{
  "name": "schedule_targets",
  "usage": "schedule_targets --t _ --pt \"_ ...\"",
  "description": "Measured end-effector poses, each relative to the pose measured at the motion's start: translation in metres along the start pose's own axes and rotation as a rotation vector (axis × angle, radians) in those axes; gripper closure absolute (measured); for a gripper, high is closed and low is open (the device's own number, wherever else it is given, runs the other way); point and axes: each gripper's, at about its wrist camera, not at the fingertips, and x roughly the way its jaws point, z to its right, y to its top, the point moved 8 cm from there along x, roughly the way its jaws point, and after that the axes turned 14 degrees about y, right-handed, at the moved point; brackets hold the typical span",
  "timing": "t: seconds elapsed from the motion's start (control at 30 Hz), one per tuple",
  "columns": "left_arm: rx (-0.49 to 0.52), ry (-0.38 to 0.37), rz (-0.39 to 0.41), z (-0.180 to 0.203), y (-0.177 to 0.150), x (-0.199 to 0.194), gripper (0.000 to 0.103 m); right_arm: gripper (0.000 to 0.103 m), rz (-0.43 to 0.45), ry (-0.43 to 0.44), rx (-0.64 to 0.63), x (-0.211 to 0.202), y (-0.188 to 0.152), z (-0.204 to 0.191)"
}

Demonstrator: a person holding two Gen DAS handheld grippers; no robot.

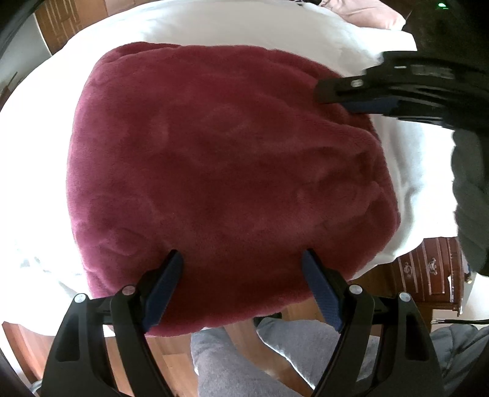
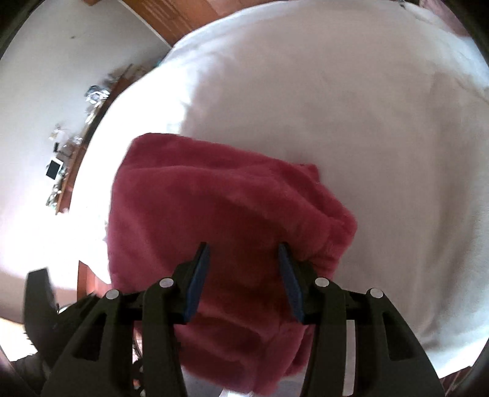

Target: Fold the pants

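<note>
Dark red fleece pants [image 1: 220, 171] lie folded into a thick, compact block on a white bed [image 1: 214, 27]. My left gripper [image 1: 241, 259] hovers over the block's near edge, jaws wide apart with nothing pinched. In the same view my right gripper [image 1: 336, 97] shows blurred at the block's far right edge. In the right wrist view the pants [image 2: 229, 198] lie under my right gripper [image 2: 243, 253]. Its pads stand apart above the fabric, close to a gathered edge [image 2: 330, 256] on the right, and do not press on cloth.
White bedding [image 2: 336, 107] surrounds the pants. A carved wooden dresser [image 1: 428, 268] stands by the bed's corner. A person's legs in grey trousers [image 1: 244, 360] are on the wooden floor below. A pink pillow [image 1: 366, 15] lies at the far end. A cluttered shelf [image 2: 70, 137] lines the wall.
</note>
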Motion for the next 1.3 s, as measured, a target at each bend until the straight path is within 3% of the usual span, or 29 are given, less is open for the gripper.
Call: schedule_targets --t 0.27,0.47,0.63,0.83,1.1,1.3 --pt "0.011 -0.007 -0.001 0.0 0.003 0.004 0.022 0.055 -0.002 -0.056 0.009 0.017 0.005 0.022" --pt "0.03 -0.03 0.0 0.001 0.007 -0.001 0.022 0.055 -0.002 -0.043 0.036 0.022 0.001 0.04" --pt "-0.018 -0.028 0.057 -0.018 0.029 -0.026 0.022 0.054 -0.01 -0.08 -0.011 0.014 0.001 0.027" --pt "-0.019 0.051 0.128 -0.055 0.062 -0.043 0.022 0.05 0.041 -0.13 -0.036 -0.014 -0.01 -0.001" --pt "0.048 0.088 0.146 -0.089 0.087 -0.039 0.022 0.048 0.067 -0.195 0.034 -0.03 -0.043 -0.019" --pt "0.095 0.073 0.142 -0.104 0.094 -0.031 0.022 0.048 0.066 -0.272 0.142 -0.021 -0.064 -0.002"
